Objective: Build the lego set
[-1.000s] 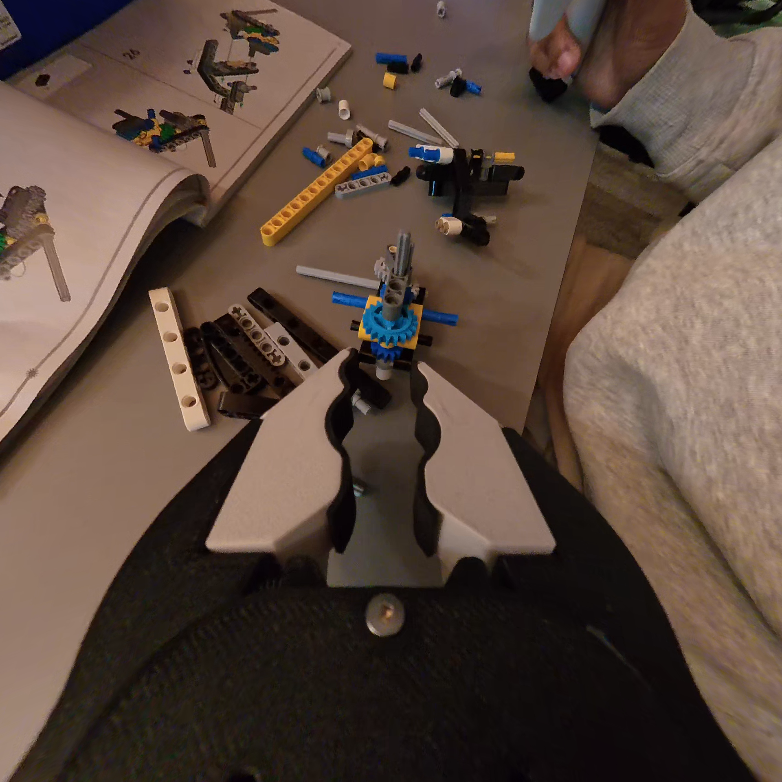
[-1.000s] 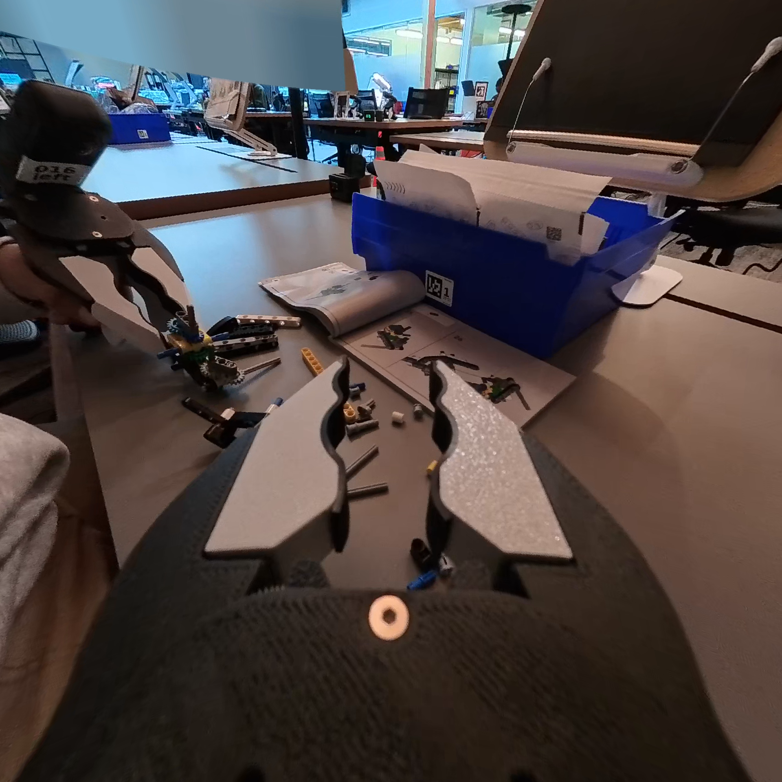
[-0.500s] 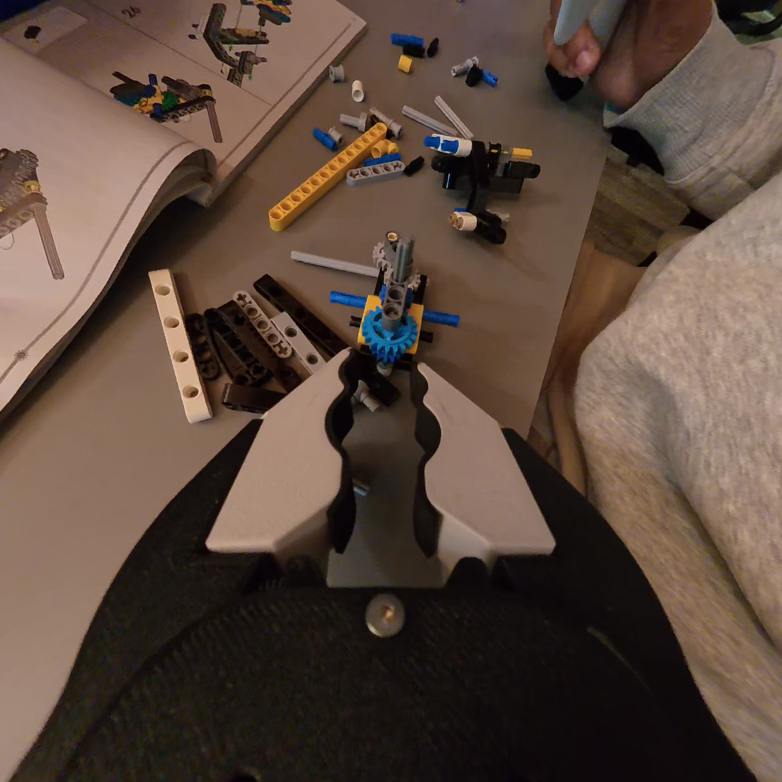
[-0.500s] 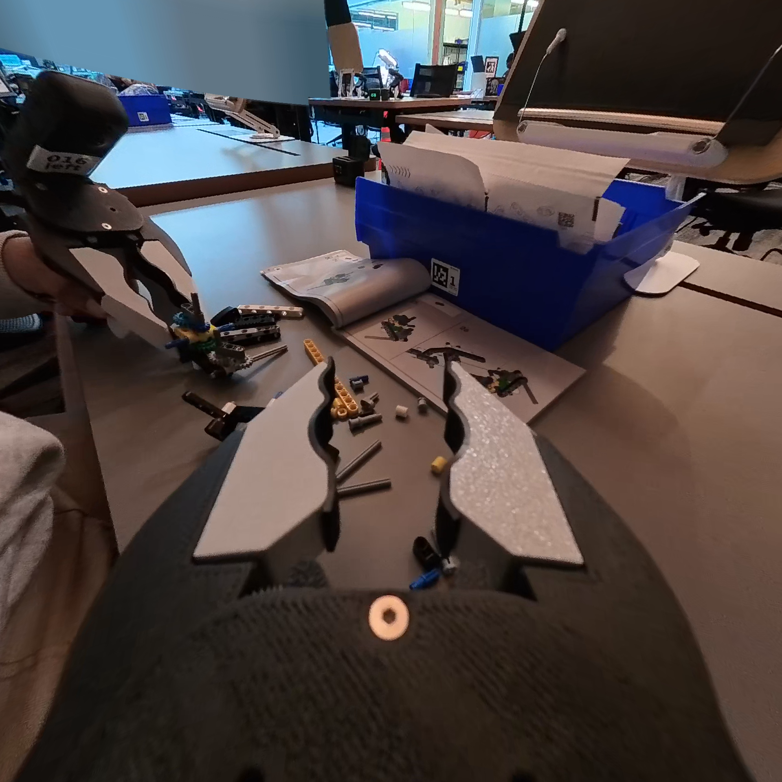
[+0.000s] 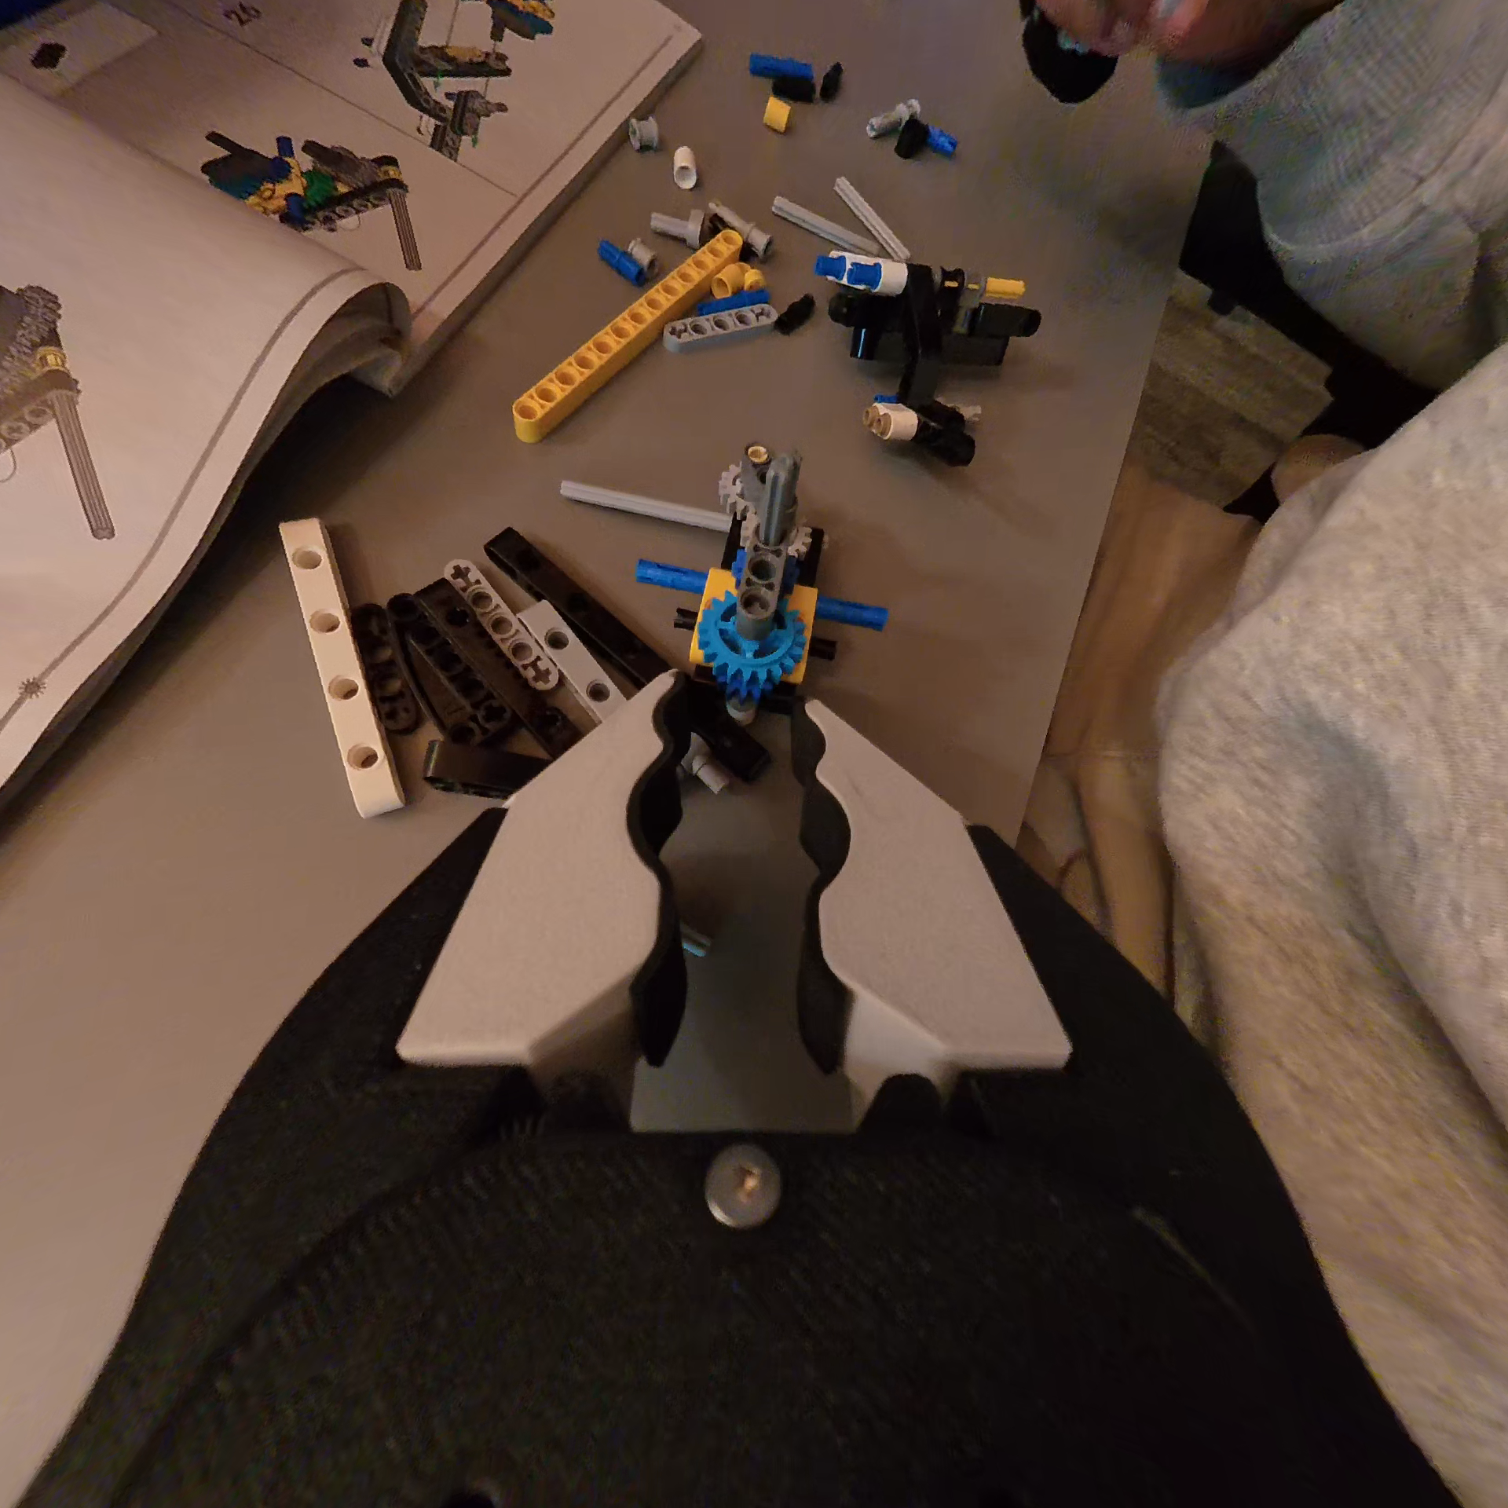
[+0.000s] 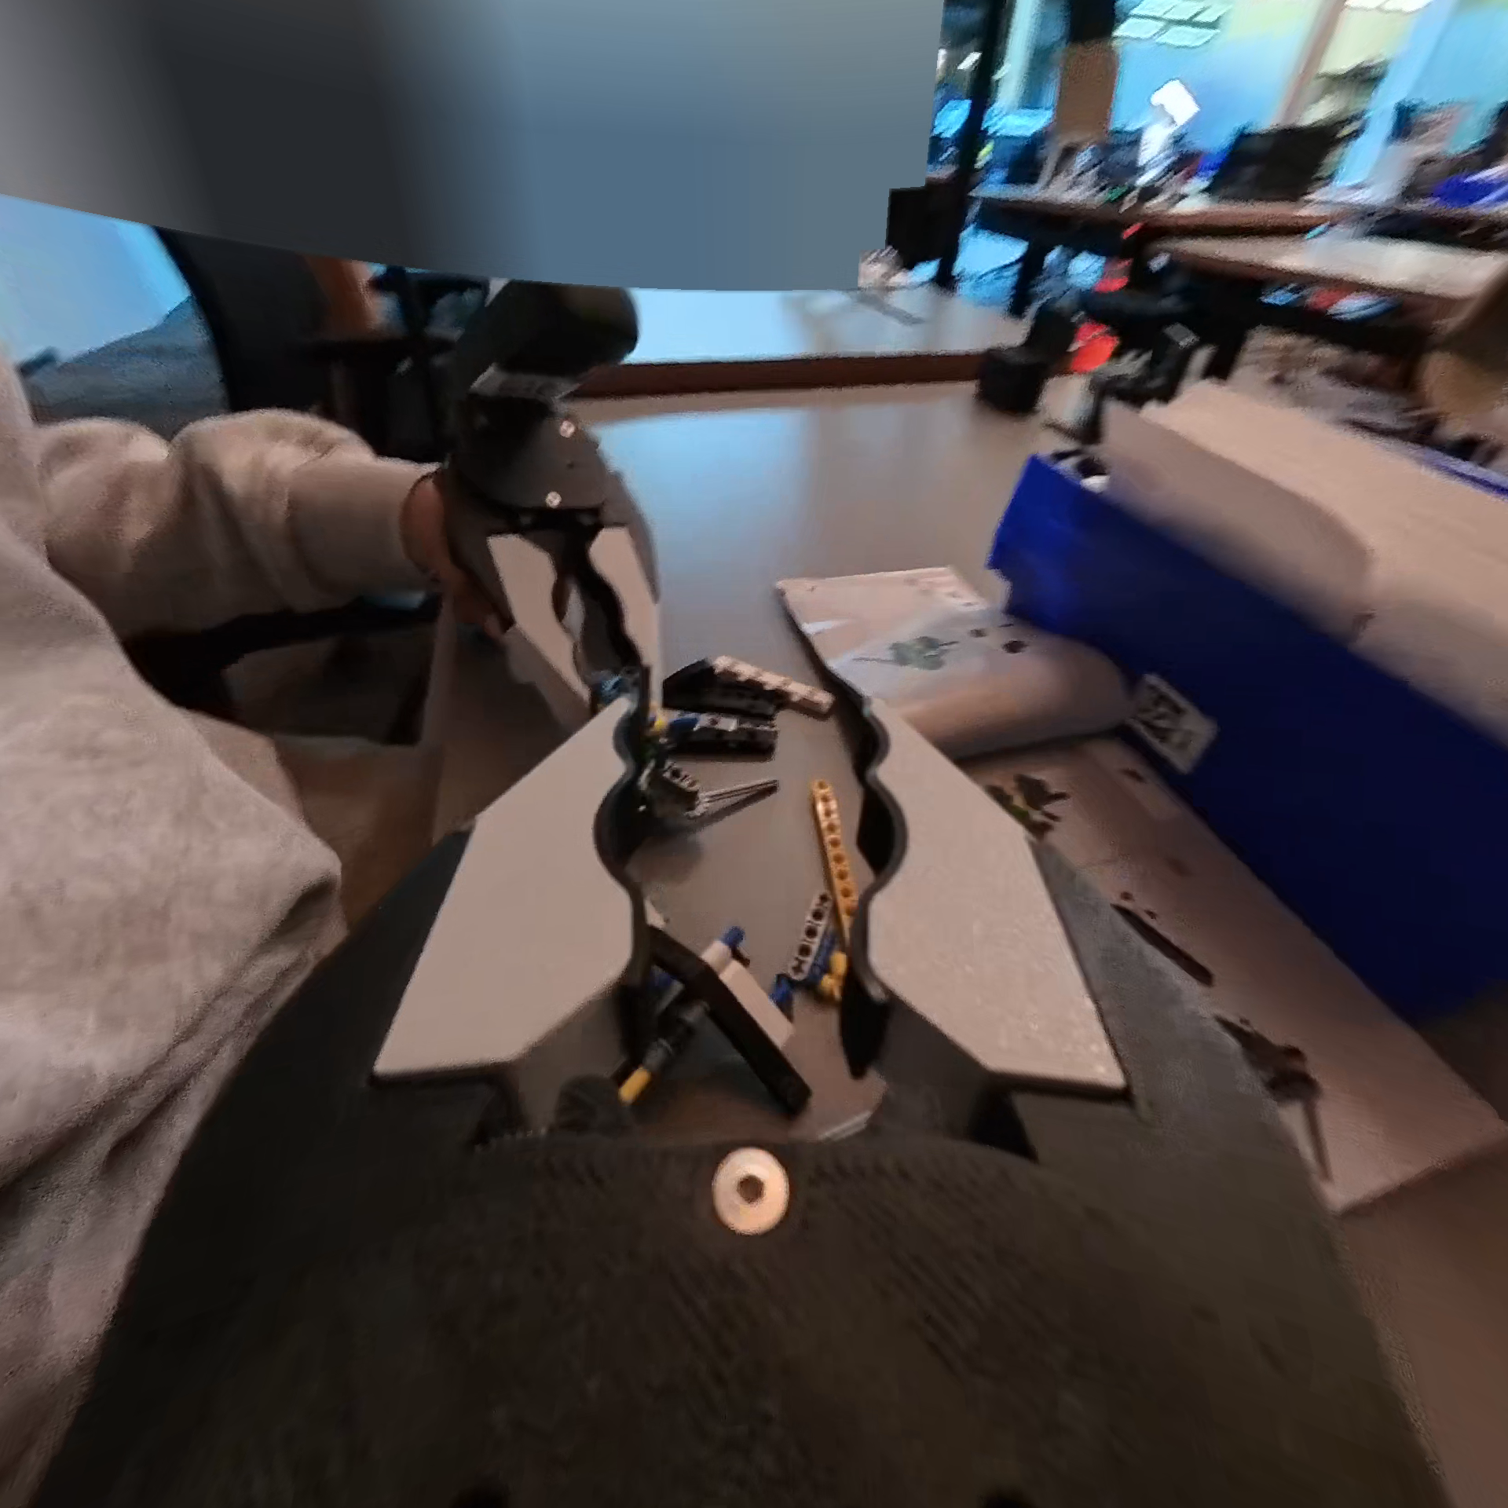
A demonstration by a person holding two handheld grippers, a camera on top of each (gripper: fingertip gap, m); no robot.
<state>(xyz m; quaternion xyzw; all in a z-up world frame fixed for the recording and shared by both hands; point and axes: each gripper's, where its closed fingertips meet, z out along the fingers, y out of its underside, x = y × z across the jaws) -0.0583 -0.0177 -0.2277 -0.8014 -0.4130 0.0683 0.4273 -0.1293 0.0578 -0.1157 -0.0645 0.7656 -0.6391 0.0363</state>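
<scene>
My left gripper (image 5: 734,694) is shut on the black lower end of a small lego assembly (image 5: 755,620) with a blue gear, a yellow block, blue pins and a grey axle. It holds the assembly tilted just above the grey table (image 5: 204,938). In the right wrist view the left gripper (image 6: 608,681) and the assembly (image 6: 677,783) show ahead, partly hidden behind my right finger. My right gripper (image 6: 738,706) is open and empty, low over a black sub-assembly (image 6: 718,1004) and a yellow beam (image 6: 832,840). The view is blurred.
Loose beams (image 5: 457,653), the yellow beam (image 5: 628,334), the black sub-assembly (image 5: 922,326) and small pins lie scattered. An open instruction booklet (image 5: 204,269) lies at the left. A blue bin (image 6: 1273,734) stands at the right. The table edge (image 5: 1085,653) and a grey sleeve (image 5: 1346,816) are close. My hands' fingertips stand some 15 cm from each other.
My right gripper has swung left and moved in toward the left gripper, now over the black sub-assembly, with its jaws wider. My left gripper still holds the assembly and has shifted only slightly.
</scene>
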